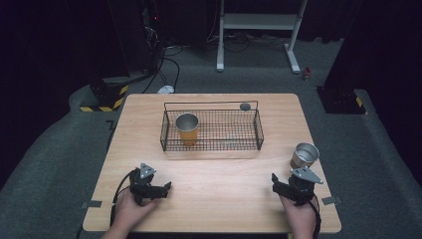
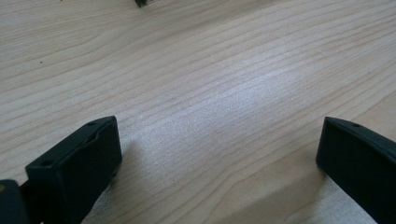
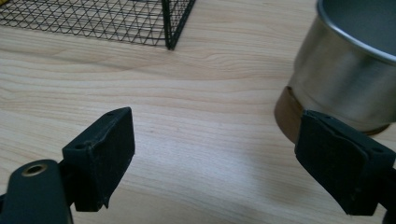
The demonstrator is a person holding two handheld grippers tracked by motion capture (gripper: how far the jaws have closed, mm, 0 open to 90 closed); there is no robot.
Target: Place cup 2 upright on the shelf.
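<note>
- Wire basket (image 1: 259, 130) at the tabletop's (image 1: 224, 179) far middle.
- Orange cup (image 1: 187, 129) upright in the basket's left end.
- Small dark disc (image 1: 245, 106) behind the basket, near the far edge.

Steel cup (image 3: 355, 70) beside right gripper (image 3: 215, 158)

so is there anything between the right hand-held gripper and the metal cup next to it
No, just bare tabletop between the right hand-held gripper and the metal cup, as the right gripper view shows.
</note>
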